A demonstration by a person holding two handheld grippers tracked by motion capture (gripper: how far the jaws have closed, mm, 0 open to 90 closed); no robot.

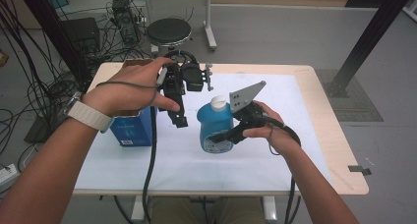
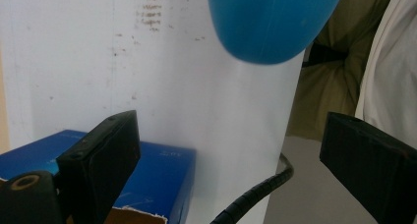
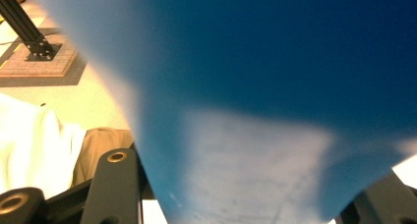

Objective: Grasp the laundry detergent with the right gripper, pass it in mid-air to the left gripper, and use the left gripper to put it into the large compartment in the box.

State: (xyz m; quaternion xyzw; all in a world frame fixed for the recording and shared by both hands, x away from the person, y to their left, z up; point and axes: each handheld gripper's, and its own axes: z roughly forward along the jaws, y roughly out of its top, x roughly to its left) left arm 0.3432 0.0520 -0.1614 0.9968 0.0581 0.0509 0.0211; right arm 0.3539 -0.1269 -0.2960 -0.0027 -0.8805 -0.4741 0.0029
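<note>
The right gripper [image 1: 221,135] is clamped on a blue bottle [image 1: 215,127], its black jaws pressing the lower body from either side, so the bottle sits right between them and stands upright just ahead of the person's right hand [image 1: 269,130]. The bottle is a rounded, glossy plastic one, mid-blue, with a white cap [image 1: 218,103] on a short neck and a pale label low on its front; the print on that label is too small to read. In the right gripper view the blue wall of the bottle [image 3: 275,86] sits right up against the camera, blurred, with a whitish patch across its lower part. The grey three-cornered plate [image 1: 245,96] on top of the right gripper stands just beside the cap. The left gripper [image 1: 180,117] hangs above the surface [image 1: 275,116] with its jaws spread wide and nothing between them; the bottle is near it, off to its side and apart from its jaws. In the left gripper view the rounded blue bottom of the bottle [image 2: 273,25] shows beyond the jaws, over the white cover of the surface. A dark blue box [image 1: 132,130], open at the top, stands under the left hand [image 1: 133,89], close below and behind the left gripper. A cable [image 1: 150,155] trails from the left gripper toward the near edge.
</note>
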